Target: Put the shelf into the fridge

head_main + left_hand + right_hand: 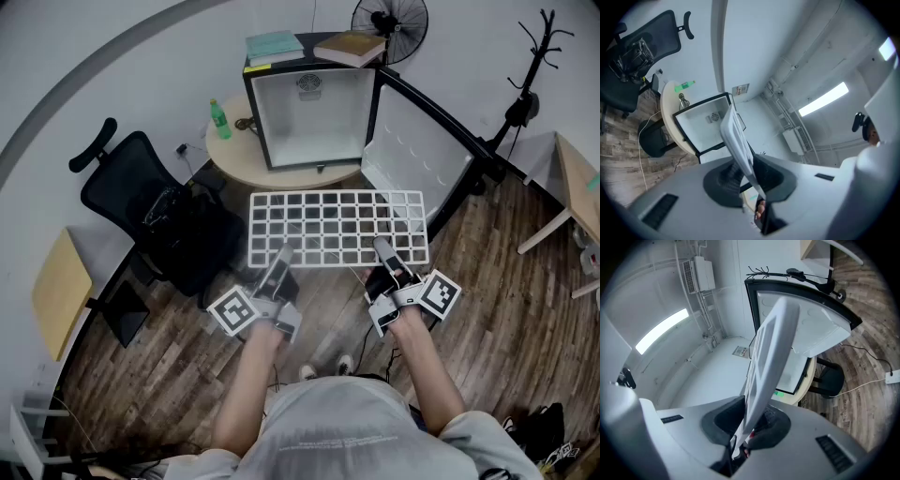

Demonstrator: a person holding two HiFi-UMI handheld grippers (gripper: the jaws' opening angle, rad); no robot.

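Observation:
A white wire-grid shelf is held flat in the air in front of the small fridge, whose door stands open to the right. My left gripper is shut on the shelf's near edge at the left, and my right gripper is shut on the same edge at the right. In the left gripper view the shelf runs edge-on between the jaws toward the fridge. The right gripper view shows the shelf edge-on in the jaws, with the open fridge behind it.
The fridge stands on a round beige table with a green bottle at its left. Books lie on the fridge top. A black office chair stands at the left, a fan and coat rack behind, a wooden table at the right.

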